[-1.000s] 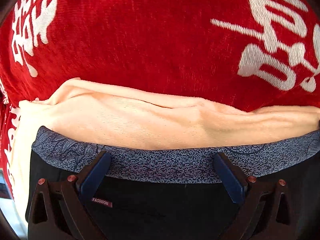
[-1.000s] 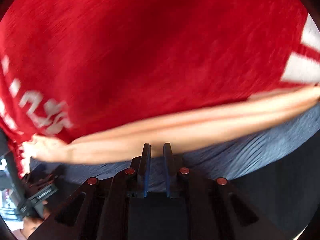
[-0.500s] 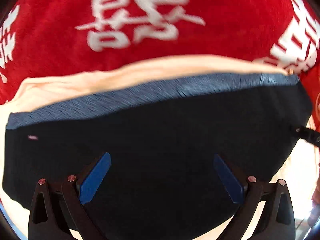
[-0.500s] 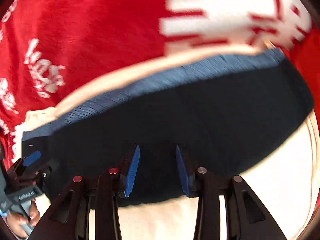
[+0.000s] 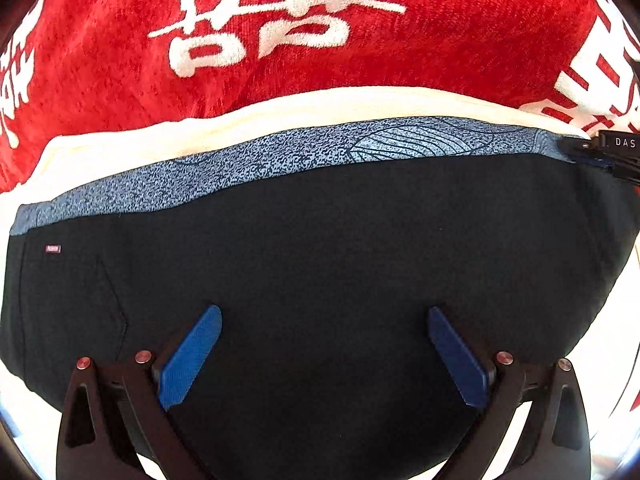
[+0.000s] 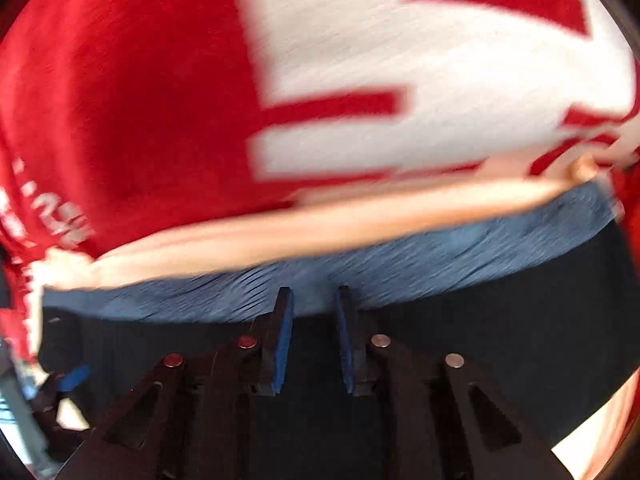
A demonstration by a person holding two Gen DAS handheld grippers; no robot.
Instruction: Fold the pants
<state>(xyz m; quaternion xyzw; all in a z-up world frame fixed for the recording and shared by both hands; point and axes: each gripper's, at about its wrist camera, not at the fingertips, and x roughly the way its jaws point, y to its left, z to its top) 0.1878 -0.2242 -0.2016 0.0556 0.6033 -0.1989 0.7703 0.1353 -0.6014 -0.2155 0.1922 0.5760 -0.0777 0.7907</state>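
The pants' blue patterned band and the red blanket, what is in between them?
A cream cloth runs between the blue patterned waistband and the red blanket. The left wrist view shows it sharply; the right is blurred.

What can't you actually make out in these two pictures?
- Pants: the lower part is cut off by the bottom edge in the left wrist view, behind the open left claw.
- Small label: too tiny to read.
- Right claw: motion blur in the right wrist view hides whether its narrow gap pinches the waistband.
- Red blanket: its white characters run off the frame edges.
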